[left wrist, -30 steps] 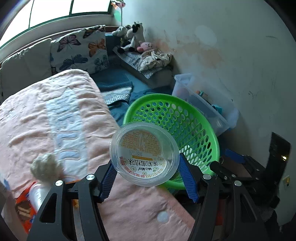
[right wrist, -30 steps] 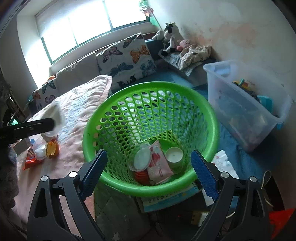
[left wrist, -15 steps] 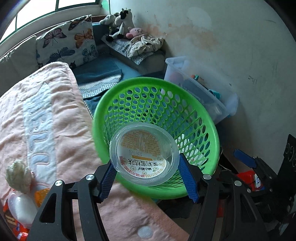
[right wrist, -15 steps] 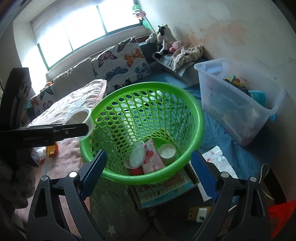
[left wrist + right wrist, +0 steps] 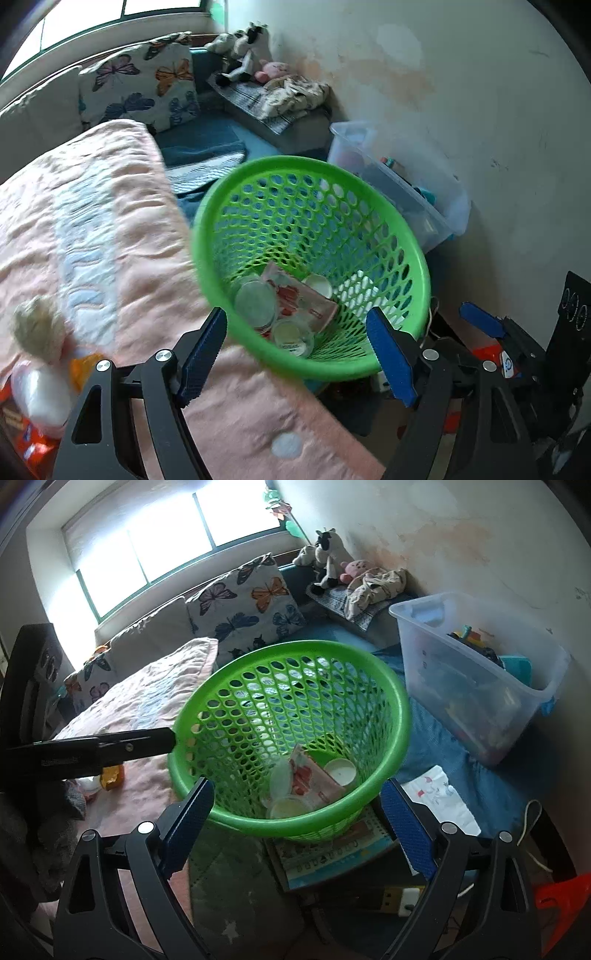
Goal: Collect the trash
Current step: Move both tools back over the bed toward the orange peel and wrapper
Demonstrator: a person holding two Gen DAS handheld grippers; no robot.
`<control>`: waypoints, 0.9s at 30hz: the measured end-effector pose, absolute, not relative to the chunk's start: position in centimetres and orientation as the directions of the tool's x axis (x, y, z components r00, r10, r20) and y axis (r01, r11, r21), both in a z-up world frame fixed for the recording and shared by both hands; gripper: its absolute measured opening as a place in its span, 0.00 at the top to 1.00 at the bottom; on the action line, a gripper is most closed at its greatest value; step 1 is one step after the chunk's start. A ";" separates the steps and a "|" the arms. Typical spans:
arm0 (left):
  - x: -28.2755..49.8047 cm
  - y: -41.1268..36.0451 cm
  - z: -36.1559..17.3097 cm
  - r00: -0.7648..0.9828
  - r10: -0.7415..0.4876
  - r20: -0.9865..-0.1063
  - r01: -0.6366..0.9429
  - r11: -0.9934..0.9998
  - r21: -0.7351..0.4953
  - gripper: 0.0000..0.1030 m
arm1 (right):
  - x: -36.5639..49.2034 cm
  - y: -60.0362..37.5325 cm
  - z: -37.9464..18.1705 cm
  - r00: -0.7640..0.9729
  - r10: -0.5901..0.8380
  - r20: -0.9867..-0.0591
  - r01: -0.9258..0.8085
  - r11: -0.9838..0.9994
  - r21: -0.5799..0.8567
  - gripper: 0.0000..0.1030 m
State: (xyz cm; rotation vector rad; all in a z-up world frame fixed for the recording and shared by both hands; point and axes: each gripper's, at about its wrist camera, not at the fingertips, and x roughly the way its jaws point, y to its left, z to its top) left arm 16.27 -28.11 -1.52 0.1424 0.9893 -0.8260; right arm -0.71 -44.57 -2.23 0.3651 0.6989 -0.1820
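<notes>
Jaws wide on both grippers, nothing held, cup down in the basket.

Over the near rim of the green basket [image 5: 207, 236] hung the left gripper [image 5: 295, 347]; its jaws had just been opening, and nothing was between them. The clear plastic cup [image 5: 293, 334] lay at the bottom among a red-and-white wrapper [image 5: 299, 299] and some round lids. Low by the basket's front waited the right gripper [image 5: 295, 823], wide and empty too. I think the drop was done. Next should come more trash: a small bottle [image 5: 38, 393] and an orange wrapper [image 5: 27, 439] lay on the pink blanket [image 5: 122, 236], well apart from the basket. That blanket was open, with room to move. A clear storage box [image 5: 480, 686] crowded the basket's far side.
</notes>
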 end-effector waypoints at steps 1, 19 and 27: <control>16.2 -27.4 -1.3 0.292 -0.550 -0.783 0.668 0.703 -0.245 0.27 | -0.7 -44.4 -2.2 0.753 -0.039 -0.657 0.280 0.923 0.266 0.11; 15.3 -12.0 -0.5 0.495 -0.440 -0.750 0.449 0.868 -0.213 0.27 | 3.0 -35.8 -1.5 0.731 0.136 -0.668 0.067 0.961 0.270 0.12; 15.1 -6.4 -0.8 0.552 -0.381 -0.742 0.346 0.914 -0.212 0.27 | 5.9 -31.3 -1.9 0.695 0.235 -0.680 -0.032 0.954 0.297 0.18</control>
